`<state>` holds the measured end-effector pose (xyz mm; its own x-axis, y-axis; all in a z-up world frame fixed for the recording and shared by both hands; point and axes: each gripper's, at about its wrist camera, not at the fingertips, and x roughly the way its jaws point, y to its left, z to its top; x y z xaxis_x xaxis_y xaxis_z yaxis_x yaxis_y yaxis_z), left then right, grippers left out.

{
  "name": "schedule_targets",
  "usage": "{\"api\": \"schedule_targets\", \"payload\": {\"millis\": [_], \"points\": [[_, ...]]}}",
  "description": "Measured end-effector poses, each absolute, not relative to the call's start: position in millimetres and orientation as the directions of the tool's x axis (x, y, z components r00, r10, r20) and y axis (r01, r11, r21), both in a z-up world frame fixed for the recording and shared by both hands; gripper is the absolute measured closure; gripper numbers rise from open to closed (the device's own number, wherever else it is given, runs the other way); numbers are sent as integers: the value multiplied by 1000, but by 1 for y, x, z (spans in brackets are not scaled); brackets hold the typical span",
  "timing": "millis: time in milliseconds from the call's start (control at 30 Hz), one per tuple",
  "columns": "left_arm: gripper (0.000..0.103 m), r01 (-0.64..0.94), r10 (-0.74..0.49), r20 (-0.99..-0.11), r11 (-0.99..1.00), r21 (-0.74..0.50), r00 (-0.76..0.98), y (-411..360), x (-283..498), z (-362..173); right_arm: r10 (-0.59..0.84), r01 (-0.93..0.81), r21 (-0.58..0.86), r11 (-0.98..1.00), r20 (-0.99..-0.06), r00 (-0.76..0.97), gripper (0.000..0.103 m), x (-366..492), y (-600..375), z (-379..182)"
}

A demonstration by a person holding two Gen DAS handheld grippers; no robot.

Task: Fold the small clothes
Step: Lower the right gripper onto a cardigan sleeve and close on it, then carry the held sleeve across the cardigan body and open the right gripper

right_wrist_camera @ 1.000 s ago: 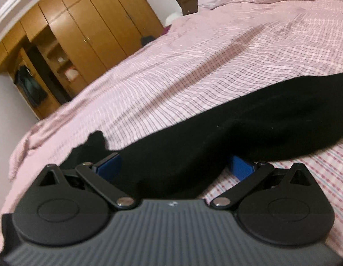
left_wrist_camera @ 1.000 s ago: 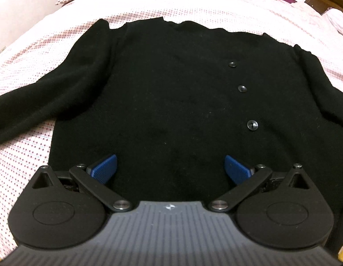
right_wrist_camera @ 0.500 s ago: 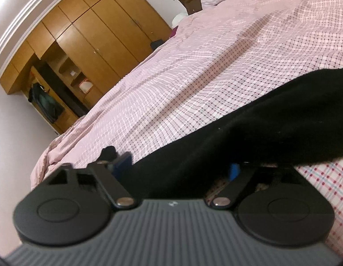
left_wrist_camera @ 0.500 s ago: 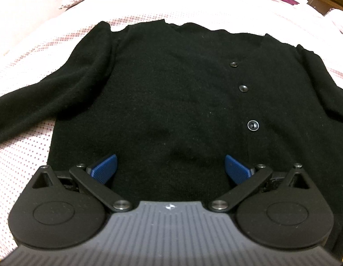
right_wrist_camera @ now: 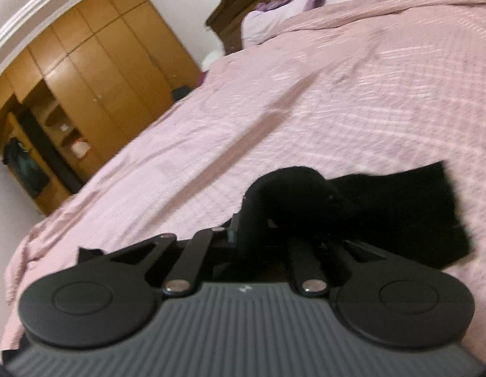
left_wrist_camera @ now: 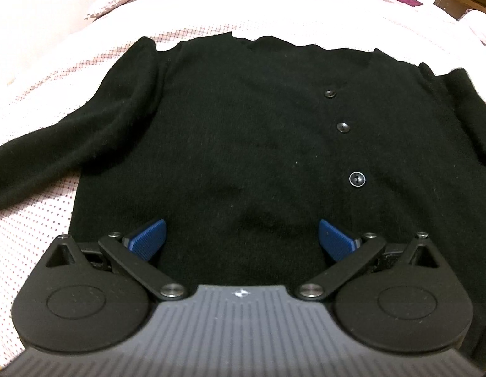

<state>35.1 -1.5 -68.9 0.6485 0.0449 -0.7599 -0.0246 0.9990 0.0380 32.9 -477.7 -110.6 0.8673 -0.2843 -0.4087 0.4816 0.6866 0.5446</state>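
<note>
Cardigan (left_wrist_camera: 243, 132), black knit, lies flat on the pink checked bedspread (left_wrist_camera: 32, 213), three buttons (left_wrist_camera: 357, 178) in a line right of centre. Left gripper (left_wrist_camera: 242, 235): jaws apart above the hem. Right gripper (right_wrist_camera: 264, 235): jaws clamped on a bunched fold, probably the sleeve (right_wrist_camera: 400, 207).

i see open pink checked bedspread (right_wrist_camera: 352, 100) stretching ahead of my right gripper (right_wrist_camera: 261, 229), nothing standing on it up to the pillows (right_wrist_camera: 274, 22) and headboard. the wardrobe (right_wrist_camera: 95, 88) sits well off beyond the bed edge. under my left gripper (left_wrist_camera: 241, 235) the black cardigan (left_wrist_camera: 243, 132) lies flat, no raised obstacle.
</note>
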Motion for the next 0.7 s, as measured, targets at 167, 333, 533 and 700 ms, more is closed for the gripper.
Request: {"api": "schedule_targets", "payload": {"millis": [167, 333, 533, 700], "points": [[0, -22, 38, -764, 999, 30, 644, 1, 36, -67, -318, 537, 509, 673, -456, 831, 94, 27, -491, -125], [0, -11, 26, -769, 1000, 25, 639, 3, 37, -61, -322, 536, 522, 663, -448, 834, 93, 25, -484, -112], [0, 8, 10, -755, 1000, 20, 656, 5, 34, -50, -257, 432, 569, 700, -363, 895, 93, 22, -472, -71], [0, -7, 7, -736, 1000, 3, 677, 12, 30, -39, -170, 322, 589, 741, -300, 939, 93, 35, -448, -31]]}}
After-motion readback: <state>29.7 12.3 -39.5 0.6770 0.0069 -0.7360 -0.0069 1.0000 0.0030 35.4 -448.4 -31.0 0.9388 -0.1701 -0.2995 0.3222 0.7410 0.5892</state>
